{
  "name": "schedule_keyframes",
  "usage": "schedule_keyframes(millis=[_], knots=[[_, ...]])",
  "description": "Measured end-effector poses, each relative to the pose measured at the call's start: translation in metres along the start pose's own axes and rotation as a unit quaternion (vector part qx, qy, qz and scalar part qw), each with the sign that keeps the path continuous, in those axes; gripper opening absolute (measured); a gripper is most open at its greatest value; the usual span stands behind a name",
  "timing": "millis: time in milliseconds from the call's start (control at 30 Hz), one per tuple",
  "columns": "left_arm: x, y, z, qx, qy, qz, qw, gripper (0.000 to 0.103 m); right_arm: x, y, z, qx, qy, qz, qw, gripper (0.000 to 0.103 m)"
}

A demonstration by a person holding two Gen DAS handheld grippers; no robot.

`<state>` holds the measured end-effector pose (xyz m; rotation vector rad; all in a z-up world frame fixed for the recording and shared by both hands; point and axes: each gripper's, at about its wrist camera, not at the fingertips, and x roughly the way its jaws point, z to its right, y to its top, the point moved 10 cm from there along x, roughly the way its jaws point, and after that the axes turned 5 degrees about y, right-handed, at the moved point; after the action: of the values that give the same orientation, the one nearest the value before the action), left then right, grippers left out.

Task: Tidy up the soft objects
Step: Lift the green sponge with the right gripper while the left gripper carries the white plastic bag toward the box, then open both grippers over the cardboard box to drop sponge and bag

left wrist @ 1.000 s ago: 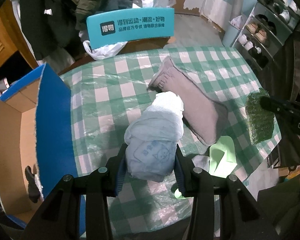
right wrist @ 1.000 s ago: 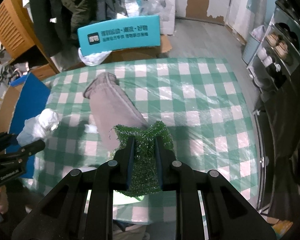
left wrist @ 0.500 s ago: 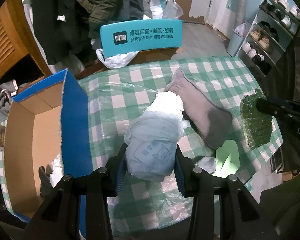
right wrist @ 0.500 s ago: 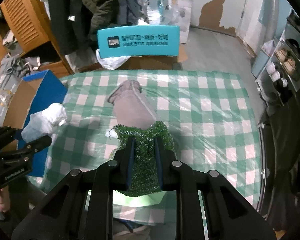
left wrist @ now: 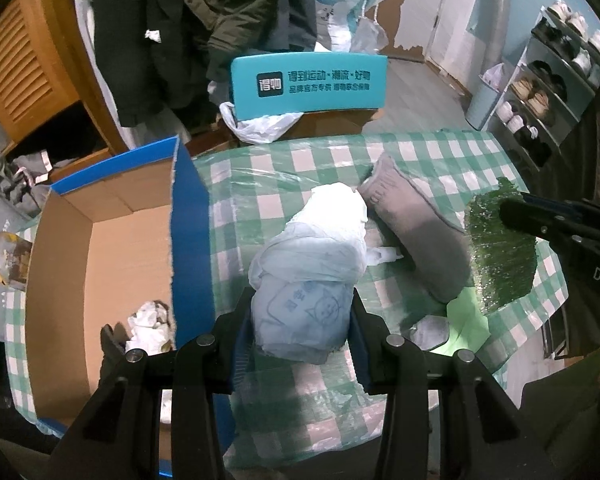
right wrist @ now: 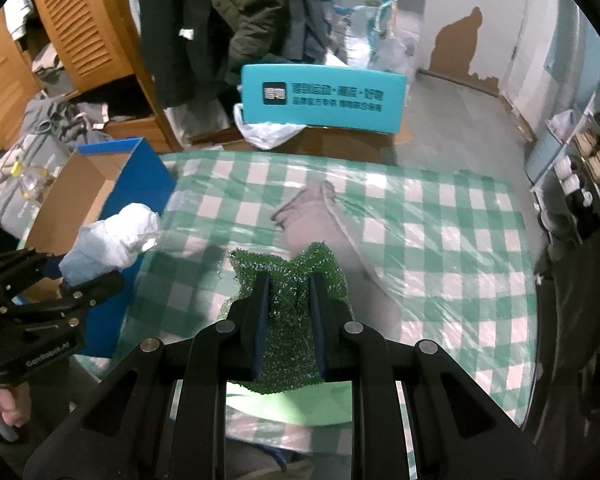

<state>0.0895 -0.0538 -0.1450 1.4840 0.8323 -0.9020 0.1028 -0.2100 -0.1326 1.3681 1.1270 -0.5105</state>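
Holding diaper bundle | long axis along fingers | pointing away

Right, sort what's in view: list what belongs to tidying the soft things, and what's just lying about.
Part of the job:
- pale blue bundle, shut in the left tongs
- green scrubby pad, shut in the right tongs
- grey pillow on the table
- open cardboard box

Lying about:
- teal sign
- hanging coats
- shoe rack
- white plastic bag
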Motion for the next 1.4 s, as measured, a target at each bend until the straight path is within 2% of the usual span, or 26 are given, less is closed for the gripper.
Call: schedule_keyframes(millis=[700, 1400], knots=[[-0.017, -0.004, -0.060, -0.043, 0.023, 0.017, 0.9987, 0.043, 0.015, 0.031, -0.081, -0.054, 0.039, 0.000, 0.998, 0.017], [-0.021, -0.031, -0.141, -0.108, 0.046, 0.016, 0.9929, 0.043, 0.043, 0.051, -0.177, -0.114, 0.079, -0.013, 0.990, 0.017]])
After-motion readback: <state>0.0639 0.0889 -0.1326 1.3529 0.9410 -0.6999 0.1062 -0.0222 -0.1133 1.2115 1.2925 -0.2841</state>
